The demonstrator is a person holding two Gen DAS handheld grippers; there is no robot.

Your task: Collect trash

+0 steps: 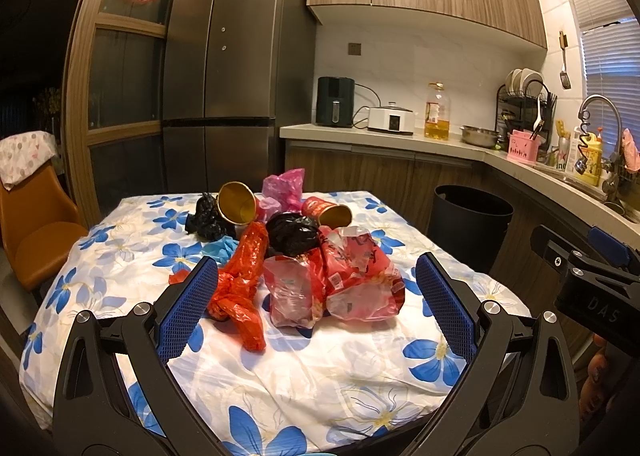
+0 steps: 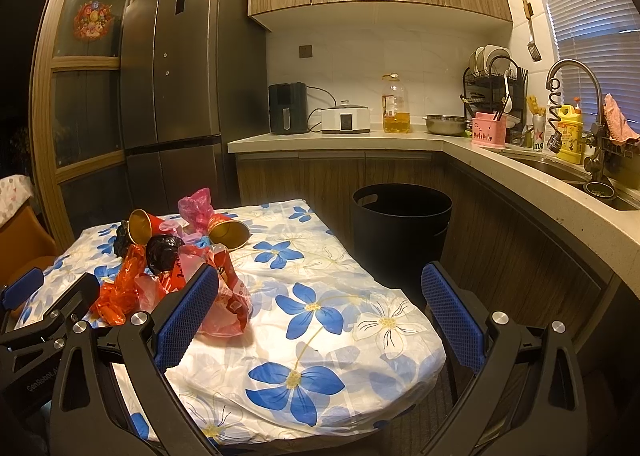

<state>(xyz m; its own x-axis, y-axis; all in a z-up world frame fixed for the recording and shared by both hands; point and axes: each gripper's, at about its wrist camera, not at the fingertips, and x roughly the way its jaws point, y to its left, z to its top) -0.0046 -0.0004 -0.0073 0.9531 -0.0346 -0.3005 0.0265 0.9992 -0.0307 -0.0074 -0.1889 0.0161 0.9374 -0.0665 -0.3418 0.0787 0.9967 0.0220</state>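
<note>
A pile of trash lies on the flowered tablecloth (image 1: 304,376): red plastic bags (image 1: 352,280), an orange-red bag (image 1: 244,280), a black bag (image 1: 292,234), a pink bag (image 1: 282,187), two gold-lined paper cups (image 1: 236,203) (image 1: 332,211). My left gripper (image 1: 316,296) is open, its jaws on either side of the red bags, a little short of them. My right gripper (image 2: 320,304) is open and empty above the table's right part; the pile (image 2: 176,268) is to its left. A black trash bin (image 2: 400,228) stands on the floor beyond the table.
An orange chair (image 1: 36,232) stands left of the table. A fridge (image 1: 224,75) is behind. The kitchen counter (image 2: 500,159) with appliances, an oil bottle (image 2: 396,103), a dish rack and a sink runs along the back and right.
</note>
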